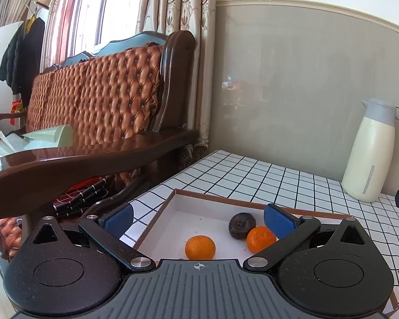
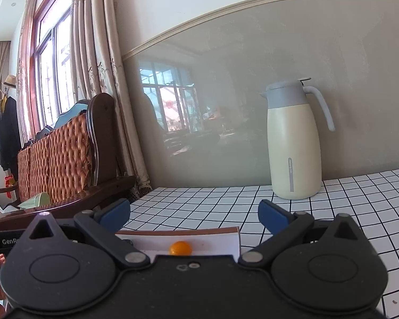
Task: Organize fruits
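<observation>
We see a shallow box (image 1: 170, 214) with a brown rim and white inside lying on the table (image 1: 292, 183), which is covered in white tiles with a dark grid. From the left wrist view the box sits cornerwise to us, one corner pointing away toward the sofa (image 1: 114, 93), and its long rim runs off to the right. Three fruits lie inside it. One orange (image 1: 200, 247) rests near the front, apart from the others. A second orange (image 1: 260, 238) lies to its right, touching or just beside a dark round fruit (image 1: 241, 225) that shows a dimpled end turned toward us. The fruits are round, so we can name no long axis for them.

Our left gripper (image 1: 198, 219) hangs over the box with its jaws spread wide and nothing between them; its blue pads (image 1: 276, 219) flank the fruits. Our right gripper (image 2: 194, 214) is likewise wide open and holds nothing. In the right wrist view it sits low behind the box's near wall, with just one orange (image 2: 180, 247) peeping over the gripper body.

A cream jug (image 2: 294, 143) with a grey lid and handle stands upright at the back of the table against a glossy grey wall panel (image 2: 239, 93). Beige curtains (image 2: 101, 66) and a window (image 2: 53, 71) lie to the left, with dark coats (image 1: 21, 58) hanging beyond the sofa.
</observation>
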A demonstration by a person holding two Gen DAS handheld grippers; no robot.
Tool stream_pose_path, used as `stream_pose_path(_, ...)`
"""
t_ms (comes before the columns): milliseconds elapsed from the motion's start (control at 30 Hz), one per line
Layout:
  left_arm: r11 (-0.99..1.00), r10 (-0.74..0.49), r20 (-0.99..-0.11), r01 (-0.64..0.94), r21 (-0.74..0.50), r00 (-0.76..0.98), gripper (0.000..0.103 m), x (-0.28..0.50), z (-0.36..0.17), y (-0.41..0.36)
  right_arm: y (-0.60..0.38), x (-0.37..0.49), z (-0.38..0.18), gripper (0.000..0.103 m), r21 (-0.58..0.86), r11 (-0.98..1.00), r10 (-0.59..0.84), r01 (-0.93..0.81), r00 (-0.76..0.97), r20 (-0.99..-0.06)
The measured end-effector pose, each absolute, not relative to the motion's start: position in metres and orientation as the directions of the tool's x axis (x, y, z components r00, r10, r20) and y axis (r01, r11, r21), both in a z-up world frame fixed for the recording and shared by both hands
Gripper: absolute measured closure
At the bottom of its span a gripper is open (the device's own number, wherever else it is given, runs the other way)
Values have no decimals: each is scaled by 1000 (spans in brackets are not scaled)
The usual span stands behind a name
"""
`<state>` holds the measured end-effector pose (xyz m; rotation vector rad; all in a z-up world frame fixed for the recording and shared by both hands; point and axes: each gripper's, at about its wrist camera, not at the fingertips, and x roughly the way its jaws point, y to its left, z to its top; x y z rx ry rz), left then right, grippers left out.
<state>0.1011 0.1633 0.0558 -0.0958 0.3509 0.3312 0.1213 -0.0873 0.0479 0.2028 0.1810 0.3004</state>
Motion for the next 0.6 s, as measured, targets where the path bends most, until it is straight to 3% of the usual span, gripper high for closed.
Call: stream_pose_path(600,957,270,-361,-291,-4,893,0,0,83,124,-124,47,69,6,228,911,388,-345,903,-184)
